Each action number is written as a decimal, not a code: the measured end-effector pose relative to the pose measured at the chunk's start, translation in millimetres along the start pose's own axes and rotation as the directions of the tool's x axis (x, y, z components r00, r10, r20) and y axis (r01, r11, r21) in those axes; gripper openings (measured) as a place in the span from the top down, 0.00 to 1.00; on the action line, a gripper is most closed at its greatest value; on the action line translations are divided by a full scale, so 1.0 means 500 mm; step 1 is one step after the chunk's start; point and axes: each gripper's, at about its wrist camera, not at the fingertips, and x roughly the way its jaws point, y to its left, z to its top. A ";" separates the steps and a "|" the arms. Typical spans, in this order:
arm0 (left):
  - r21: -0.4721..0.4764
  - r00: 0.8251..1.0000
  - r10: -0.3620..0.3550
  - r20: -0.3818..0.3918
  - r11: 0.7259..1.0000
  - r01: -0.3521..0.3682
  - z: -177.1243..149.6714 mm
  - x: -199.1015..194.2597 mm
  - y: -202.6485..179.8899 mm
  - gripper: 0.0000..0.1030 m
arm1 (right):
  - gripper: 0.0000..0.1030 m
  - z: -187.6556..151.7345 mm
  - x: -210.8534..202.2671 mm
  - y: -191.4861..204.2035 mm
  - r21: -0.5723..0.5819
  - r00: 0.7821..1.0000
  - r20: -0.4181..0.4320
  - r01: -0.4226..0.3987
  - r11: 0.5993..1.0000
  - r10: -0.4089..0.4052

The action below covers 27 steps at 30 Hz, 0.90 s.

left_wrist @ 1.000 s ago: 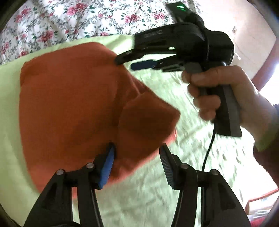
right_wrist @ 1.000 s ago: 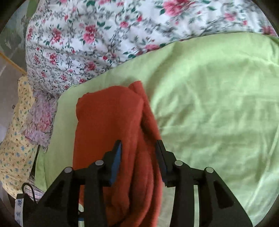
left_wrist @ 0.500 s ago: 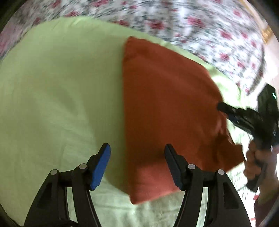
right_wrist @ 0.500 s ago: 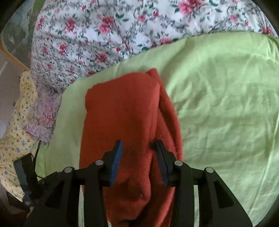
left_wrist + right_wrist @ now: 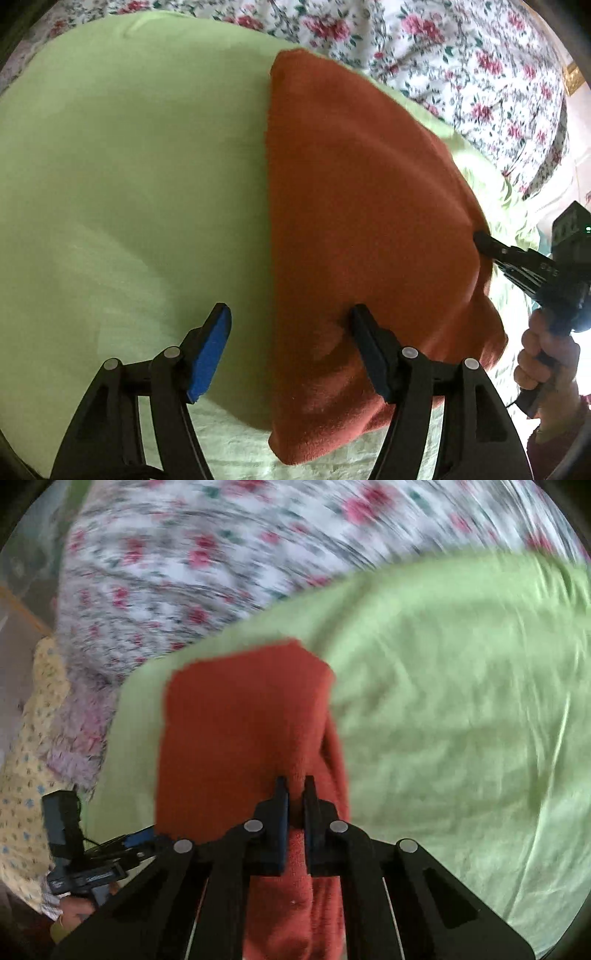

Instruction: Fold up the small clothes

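Right claw (image 5: 294,797) clamped on a raised ridge of the rust-red garment (image 5: 240,731), black fingers almost together with the fuzzy cloth pinched between. Left claw (image 5: 291,350) spread wide, blue pad (image 5: 210,354) over the green sheet (image 5: 129,166), the other finger resting at the garment's near edge, gripping nothing. Garment of soft fleece-like fabric, folded into a rough trapezoid with one straight long edge, lying flat on the smooth light-green sheet. Floral bedding (image 5: 461,48), white with red roses, bunched behind. In the left view, right claw seen at the far right, tips touching the garment's side edge, held by a hand (image 5: 546,354). Right view blurred, so weave and seams hard to make out; lower part of the garment hidden behind the fingers.
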 end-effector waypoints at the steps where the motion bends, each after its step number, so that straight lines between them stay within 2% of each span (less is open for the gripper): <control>1: 0.001 1.000 -0.004 -0.006 1.000 0.004 0.002 0.007 -0.003 0.34 | 0.93 0.000 0.005 -0.008 0.007 1.000 0.000 0.003 1.000 -0.003; 5: 0.003 1.000 0.001 -0.018 1.000 -0.001 0.005 0.030 -0.009 0.32 | 0.93 -0.006 0.020 -0.027 0.043 1.000 -0.001 0.006 0.999 -0.006; 12: 0.001 1.000 -0.005 -0.022 1.000 0.005 0.022 0.047 -0.028 0.30 | 0.93 -0.006 0.036 -0.032 0.011 0.999 0.006 0.052 0.999 -0.052; 16: -0.012 1.000 -0.008 -0.014 1.000 0.008 0.031 0.043 -0.031 0.30 | 0.93 -0.008 0.042 -0.014 -0.049 0.996 0.017 0.091 0.995 -0.091; 21: -0.051 0.999 -0.018 -0.031 0.999 0.016 0.038 0.064 -0.024 0.28 | 0.92 -0.008 0.041 -0.022 -0.020 0.998 0.011 0.070 0.997 -0.070; 23: -0.052 0.999 -0.017 -0.030 0.999 0.015 0.038 0.068 -0.023 0.28 | 0.83 -0.007 0.027 -0.022 0.005 0.999 0.022 0.044 0.999 -0.044; 25: -0.052 1.000 -0.016 -0.027 0.999 0.015 0.041 0.068 -0.025 0.28 | 0.51 -0.010 0.007 -0.037 0.066 0.999 0.035 0.012 0.998 -0.014; 27: -0.056 1.000 -0.013 -0.028 0.998 0.011 0.045 0.070 -0.026 0.28 | 0.48 -0.012 -0.008 -0.052 0.100 0.997 0.066 -0.037 0.994 0.031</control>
